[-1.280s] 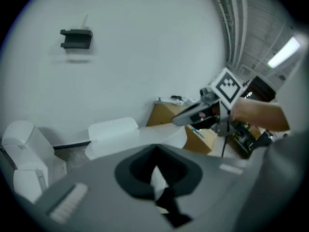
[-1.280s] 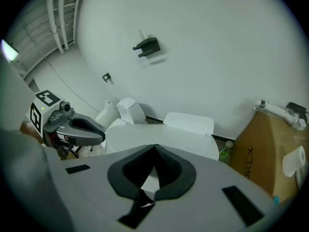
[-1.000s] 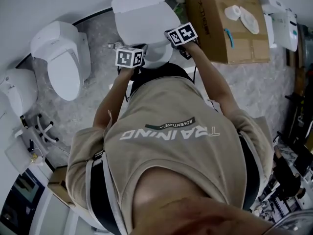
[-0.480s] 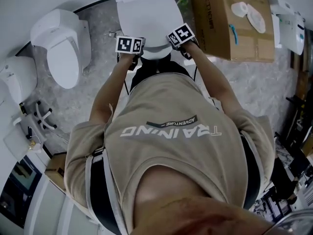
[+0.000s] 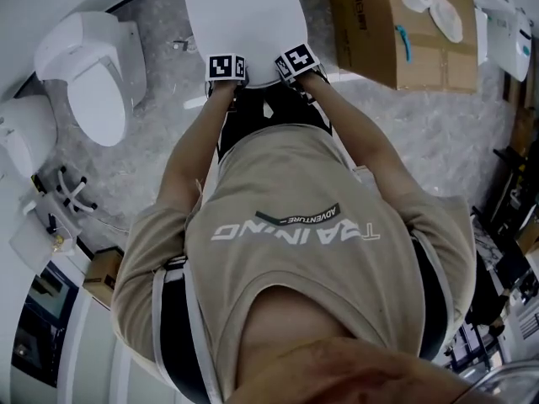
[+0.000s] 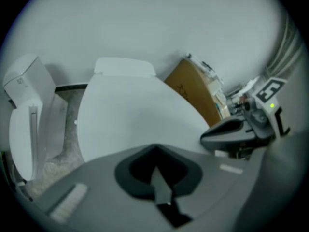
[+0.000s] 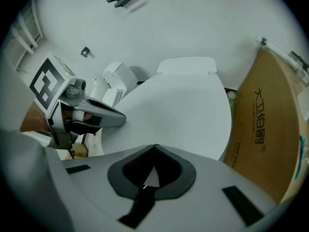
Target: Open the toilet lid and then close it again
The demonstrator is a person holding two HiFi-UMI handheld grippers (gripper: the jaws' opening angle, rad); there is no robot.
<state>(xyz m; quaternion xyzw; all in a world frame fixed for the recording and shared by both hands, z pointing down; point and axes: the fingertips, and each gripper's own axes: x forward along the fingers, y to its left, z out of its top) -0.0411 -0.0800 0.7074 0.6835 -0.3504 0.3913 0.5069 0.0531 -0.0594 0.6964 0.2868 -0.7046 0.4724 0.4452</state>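
The lid (image 5: 240,23) lies flat and down at the top middle of the head view, so the job looks almost done, and the left gripper (image 6: 155,148) and right gripper (image 7: 154,148) sit at its front edge, fingers closed together on nothing.

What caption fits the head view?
Person leaning over, left gripper and right gripper at the front edge of the toilet lid, cardboard box beside it.
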